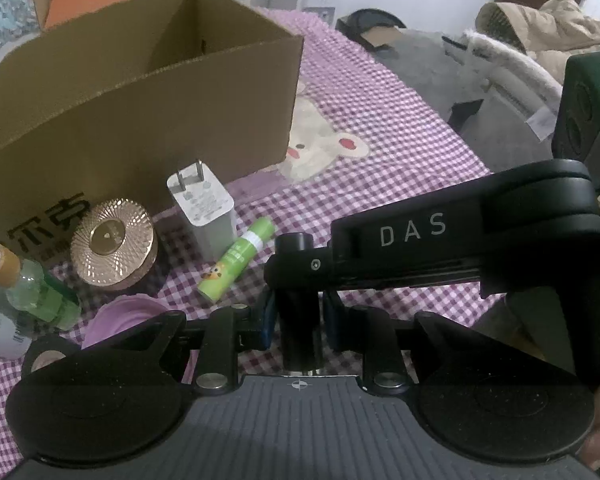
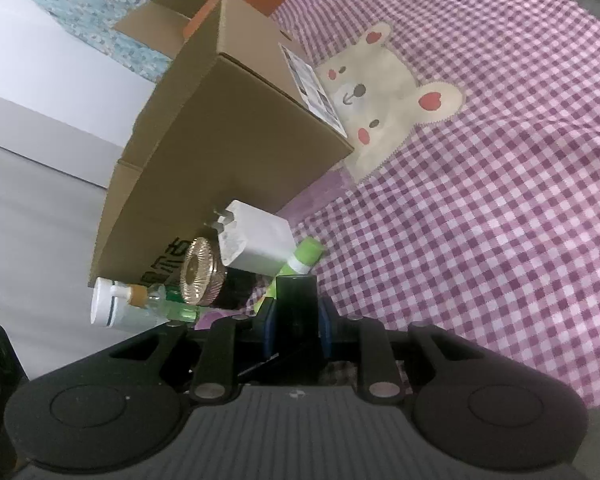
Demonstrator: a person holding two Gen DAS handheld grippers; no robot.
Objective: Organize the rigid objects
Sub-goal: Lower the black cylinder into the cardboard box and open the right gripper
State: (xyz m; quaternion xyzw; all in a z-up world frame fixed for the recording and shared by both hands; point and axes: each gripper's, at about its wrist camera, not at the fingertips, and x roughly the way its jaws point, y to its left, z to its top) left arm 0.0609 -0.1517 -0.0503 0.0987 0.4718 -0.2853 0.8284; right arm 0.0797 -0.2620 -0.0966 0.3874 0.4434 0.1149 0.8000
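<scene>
Both grippers hold the same black tube. The left gripper (image 1: 300,316) has its jaws clamped on the tube (image 1: 298,300), which stands upright between them. The right gripper (image 2: 295,320) has its jaws clamped on it too. The surface is a purple checked cloth (image 1: 380,128). Just beyond the tube lie a green stick (image 1: 235,258), a white charger (image 1: 201,208) and a gold lid (image 1: 113,244), and behind them stands an open box (image 1: 139,112).
</scene>
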